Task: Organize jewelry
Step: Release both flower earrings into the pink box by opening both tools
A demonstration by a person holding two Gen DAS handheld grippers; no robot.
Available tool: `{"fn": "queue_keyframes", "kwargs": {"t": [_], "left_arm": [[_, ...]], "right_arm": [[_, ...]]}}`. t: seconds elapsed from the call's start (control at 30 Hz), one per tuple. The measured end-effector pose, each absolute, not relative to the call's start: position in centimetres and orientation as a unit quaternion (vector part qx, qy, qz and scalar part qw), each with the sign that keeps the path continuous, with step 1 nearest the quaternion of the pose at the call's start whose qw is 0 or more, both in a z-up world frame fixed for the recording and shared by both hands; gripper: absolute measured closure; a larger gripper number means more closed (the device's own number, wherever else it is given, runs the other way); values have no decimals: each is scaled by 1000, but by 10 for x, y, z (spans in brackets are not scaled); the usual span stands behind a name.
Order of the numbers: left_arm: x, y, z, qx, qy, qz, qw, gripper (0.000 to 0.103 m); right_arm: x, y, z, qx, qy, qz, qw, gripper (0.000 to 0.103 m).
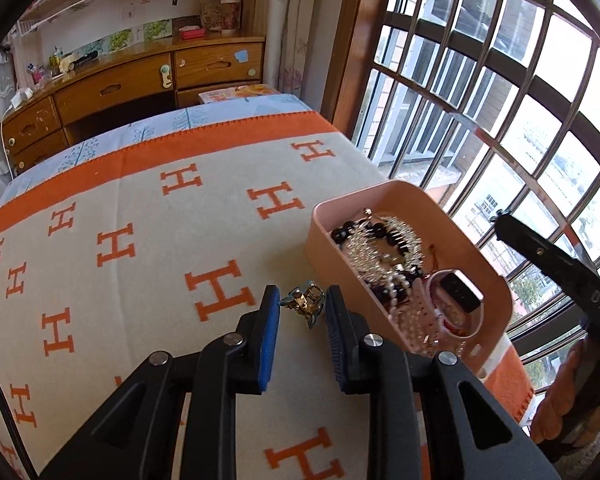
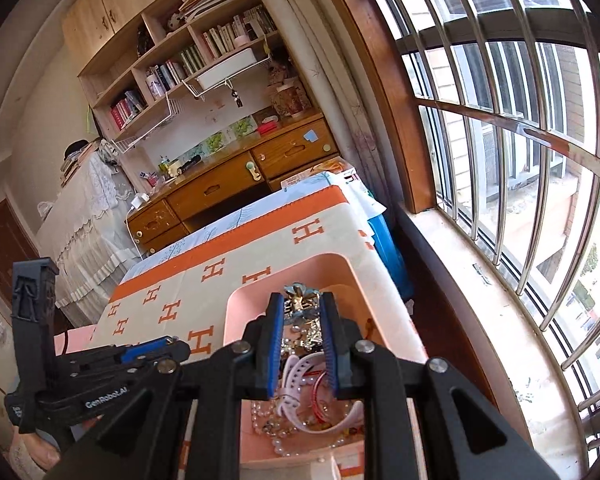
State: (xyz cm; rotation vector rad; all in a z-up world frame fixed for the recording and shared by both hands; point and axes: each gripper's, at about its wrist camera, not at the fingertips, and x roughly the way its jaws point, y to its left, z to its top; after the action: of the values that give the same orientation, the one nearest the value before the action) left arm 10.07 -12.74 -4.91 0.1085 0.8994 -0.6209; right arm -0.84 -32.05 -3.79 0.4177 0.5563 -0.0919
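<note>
Now the left gripper [image 1: 302, 300] is closed on a small gold and teal clip [image 1: 303, 303], which sits between the blue pads [image 1: 270, 334] near their tips, above the blanket [image 1: 140, 216] with orange H letters. Just to the right of it stands the pink box [image 1: 496, 292], on the same blanket, close to the window [image 1: 500, 100]. Inside the box lie a silver chain [image 1: 374, 248], black beads [image 1: 342, 234], pearls [image 1: 406, 312] and a pink watch [image 1: 460, 292], all mixed together. The right gripper [image 2: 301, 312] is over the box [image 2: 236, 312] and it grips a silver flower brooch [image 2: 300, 300] between its pads, near the tips. Below it, in the right wrist view, the watch strap [image 2: 300, 372], a red bangle [image 2: 320, 396] and pearls [image 2: 268, 428] are seen in the box. In this view the left gripper [image 2: 152, 350] appears at the left, beside the box wall. A wooden desk [image 1: 120, 88] stands behind the bed.
</note>
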Motion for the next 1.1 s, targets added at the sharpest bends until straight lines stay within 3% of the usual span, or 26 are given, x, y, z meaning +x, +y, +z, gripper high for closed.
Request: {"fn": "queue_keyframes", "kwargs": {"t": [0.27,0.63,0.73,0.8,0.87,1.03,1.1], "left_arm": [[75,-166,-14,58,397,-346,848,81],[61,-197,-37,94,417,-359,829,81],[56,-196,-37,101,410,-356,834,67],[54,-191,-35,103,399,-345,843,46],[53,-186,-33,100,393,-338,849,40],[52,-171,-30,91,393,-325,855,39],[49,-165,-29,87,391,-318,860,31]], "right_arm": [[-19,-333,-38,189,282,-27,940,85],[-20,-327,-45,164,311,6,936,84],[-17,-323,-47,164,327,21,931,81],[-16,-324,-48,171,329,20,929,74],[-16,-325,-49,179,329,21,927,73],[-20,-320,-44,177,324,22,929,73],[-21,-315,-42,175,323,26,930,73]]}}
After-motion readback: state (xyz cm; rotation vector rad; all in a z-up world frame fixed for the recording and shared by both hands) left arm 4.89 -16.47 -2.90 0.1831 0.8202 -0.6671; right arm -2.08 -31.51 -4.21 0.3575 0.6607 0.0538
